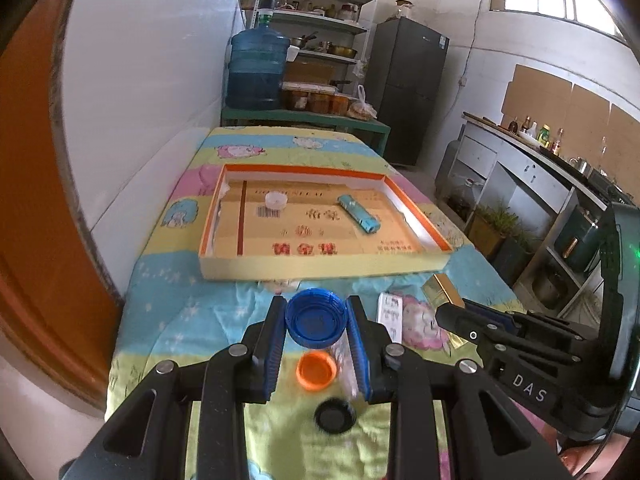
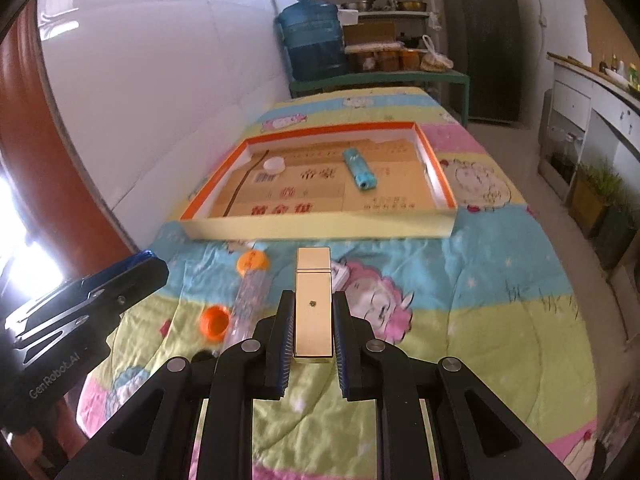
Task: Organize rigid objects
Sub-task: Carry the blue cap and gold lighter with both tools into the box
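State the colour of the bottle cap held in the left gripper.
Blue. The cap, clamped in the left gripper, shows best in the left wrist view.

Blue cap (image 1: 316,317), gold box (image 2: 313,308), orange-rimmed tray (image 1: 416,216), pastel cartoon-print cloth (image 2: 500,280).

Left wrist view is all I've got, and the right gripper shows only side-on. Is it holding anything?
Observer: Yes. The right gripper is shut on a gold box, pads on its long sides.
Operator: The clear tube below my fingers: is its far end capped? I can't see that end.
Observer: The right wrist view shows an orange cap on that end, pointing toward the tray.
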{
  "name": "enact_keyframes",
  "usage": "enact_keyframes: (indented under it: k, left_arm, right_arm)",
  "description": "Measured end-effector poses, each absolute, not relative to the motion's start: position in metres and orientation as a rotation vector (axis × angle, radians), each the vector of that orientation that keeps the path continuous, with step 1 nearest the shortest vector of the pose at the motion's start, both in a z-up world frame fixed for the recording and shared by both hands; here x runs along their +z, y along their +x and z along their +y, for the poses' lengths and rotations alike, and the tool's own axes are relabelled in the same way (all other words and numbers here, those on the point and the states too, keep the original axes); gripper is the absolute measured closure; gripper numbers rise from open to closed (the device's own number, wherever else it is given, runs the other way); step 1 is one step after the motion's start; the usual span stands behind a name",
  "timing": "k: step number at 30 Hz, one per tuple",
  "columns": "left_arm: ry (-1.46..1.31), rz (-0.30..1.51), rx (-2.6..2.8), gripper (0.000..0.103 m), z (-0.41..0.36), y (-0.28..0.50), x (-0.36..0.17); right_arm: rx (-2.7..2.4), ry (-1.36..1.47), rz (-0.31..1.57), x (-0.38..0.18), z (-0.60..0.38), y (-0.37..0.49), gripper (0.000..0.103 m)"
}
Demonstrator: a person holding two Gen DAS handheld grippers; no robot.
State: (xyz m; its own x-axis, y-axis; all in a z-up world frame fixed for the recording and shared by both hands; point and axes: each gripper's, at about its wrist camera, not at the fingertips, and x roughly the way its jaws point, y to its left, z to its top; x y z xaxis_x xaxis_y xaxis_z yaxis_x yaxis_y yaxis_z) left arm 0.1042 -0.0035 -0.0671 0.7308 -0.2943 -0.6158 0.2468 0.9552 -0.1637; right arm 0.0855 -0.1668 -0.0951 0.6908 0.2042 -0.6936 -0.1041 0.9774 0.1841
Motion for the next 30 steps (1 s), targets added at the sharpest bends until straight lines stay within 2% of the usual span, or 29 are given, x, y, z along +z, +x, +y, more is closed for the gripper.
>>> enact_keyframes:
  k: [16,30]
  left_arm:
    - [-0.06,0.665,-0.335,0.073,-0.025,0.169,-0.04]
    - [-0.01,0.676,-0.312,0.073,-0.041,0.221,-0.04]
  right_arm:
    - [0.158,0.071,0.756,-0.075,-0.186,0.143,0.085]
    - [0.15,0.021,0.754,-0.071,-0.198,0.182,0.085]
